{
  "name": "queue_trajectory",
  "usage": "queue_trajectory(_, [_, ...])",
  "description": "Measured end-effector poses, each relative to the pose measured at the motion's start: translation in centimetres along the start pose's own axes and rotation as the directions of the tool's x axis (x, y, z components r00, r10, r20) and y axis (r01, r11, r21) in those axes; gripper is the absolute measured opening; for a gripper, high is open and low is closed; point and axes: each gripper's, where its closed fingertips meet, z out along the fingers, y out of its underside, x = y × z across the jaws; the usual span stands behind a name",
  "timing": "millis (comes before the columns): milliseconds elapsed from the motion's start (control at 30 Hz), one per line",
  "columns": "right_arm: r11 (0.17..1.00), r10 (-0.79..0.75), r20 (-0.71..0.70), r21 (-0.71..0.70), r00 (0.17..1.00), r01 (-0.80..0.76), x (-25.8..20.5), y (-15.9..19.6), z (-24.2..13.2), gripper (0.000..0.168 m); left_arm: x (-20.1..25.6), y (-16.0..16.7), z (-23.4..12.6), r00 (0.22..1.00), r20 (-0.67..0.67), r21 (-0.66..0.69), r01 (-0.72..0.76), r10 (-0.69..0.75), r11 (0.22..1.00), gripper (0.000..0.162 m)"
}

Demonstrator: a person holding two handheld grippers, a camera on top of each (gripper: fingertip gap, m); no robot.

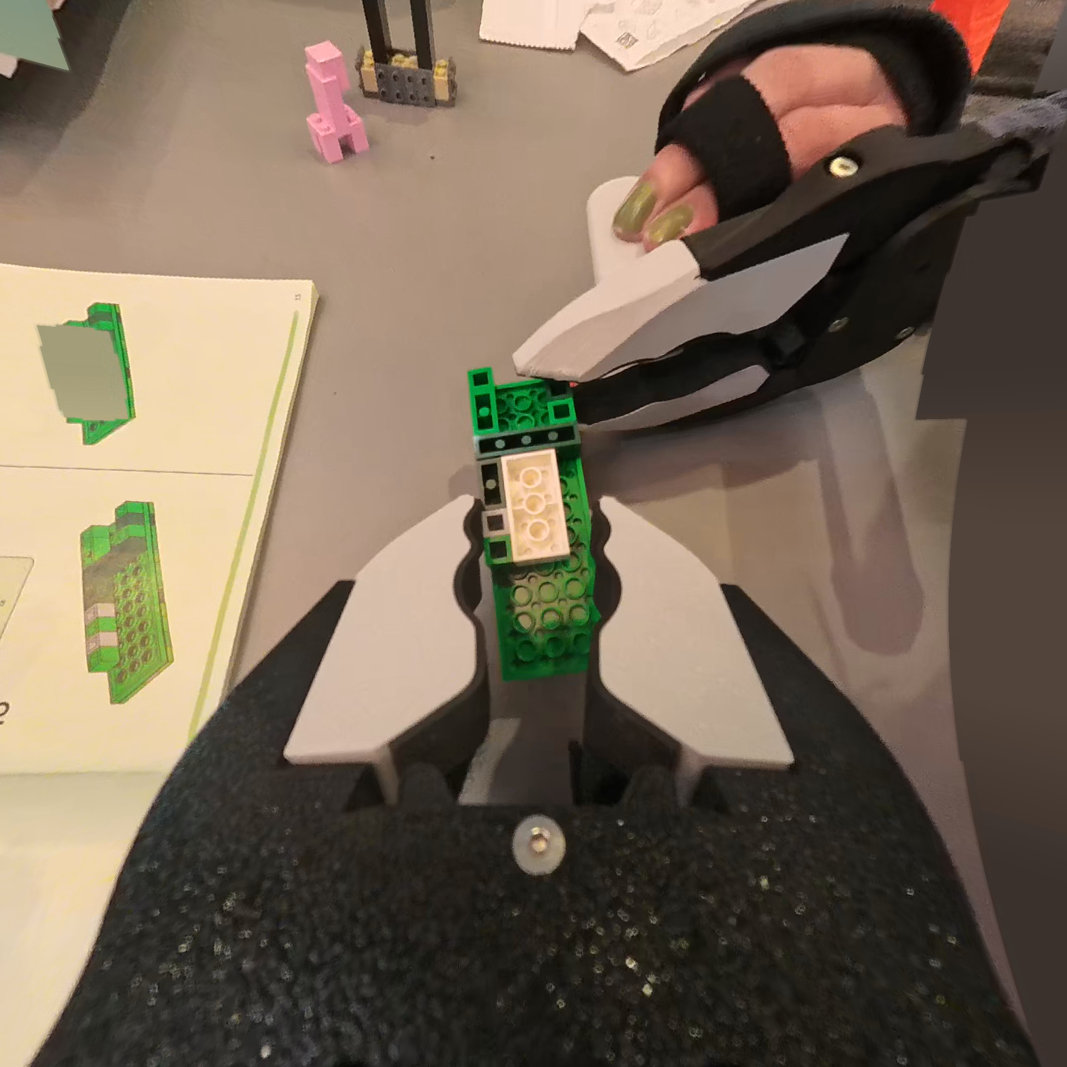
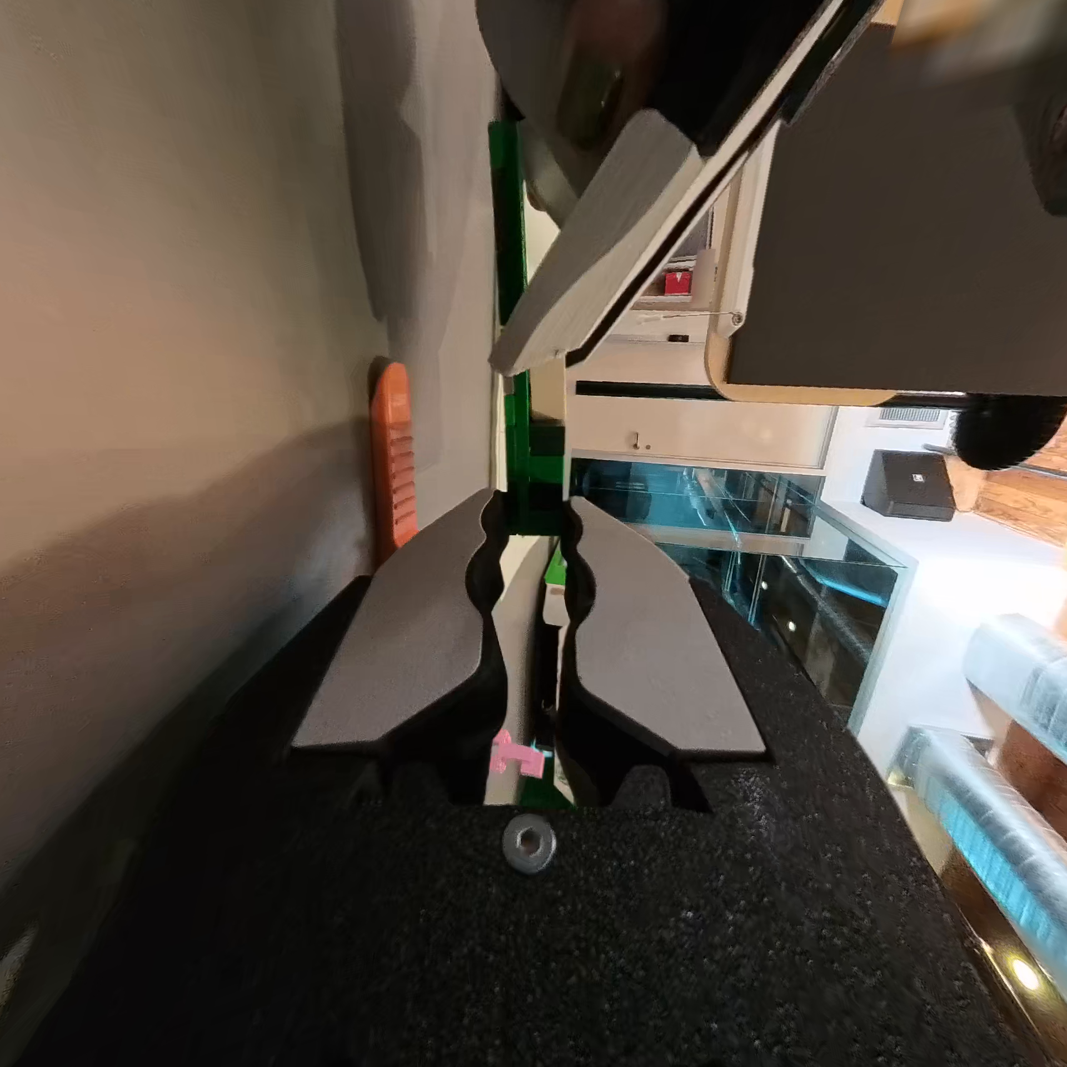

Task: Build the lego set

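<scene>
At nine o'clock the instruction booklet [image 1: 144,491] runs off the left wrist view's edge, its upper diagram partly covered by a flat patch, while at twelve o'clock the black tower model [image 1: 404,63] loses its top.

Left wrist view: close above the green lego plate [image 1: 534,543], facing down. Right wrist view: edge-on beside it [image 2: 522,456] (rolled sideways), equally close.

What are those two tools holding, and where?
Both grip the green lego plate: the left tool by its long edges, the right tool at its far end.
</scene>
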Motion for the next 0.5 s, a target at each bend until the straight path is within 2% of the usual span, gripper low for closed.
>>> queue_trajectory(133, [0.99,0.136,0.038,0.023,0.99,-0.137,-0.2,0.0,0.0,0.019,-0.2,0.1,0.2,1.0,0.001,0.016,0.013,-0.013,1.0,0.035])
queue_trajectory(233, [0.958,0.282,0.038,0.052,0.959,-0.283,0.6,0.3,-0.4,0.032,-0.7,0.1,0.1,0.998,0.058,0.015,-0.027,0.026,1.0,0.035])
queue_trajectory(333, [0.888,0.451,0.071,0.066,0.89,-0.456,1.1,1.2,-0.6,0.039,-1.0,0.4,0.1,0.994,0.088,0.004,-0.07,0.07,0.998,0.035])
queue_trajectory(500, [0.742,0.644,0.118,0.14,0.756,-0.655,2.1,2.5,-1.4,0.039,-1.8,1.3,0.0,0.979,0.162,-0.01,-0.128,0.128,0.992,0.035])
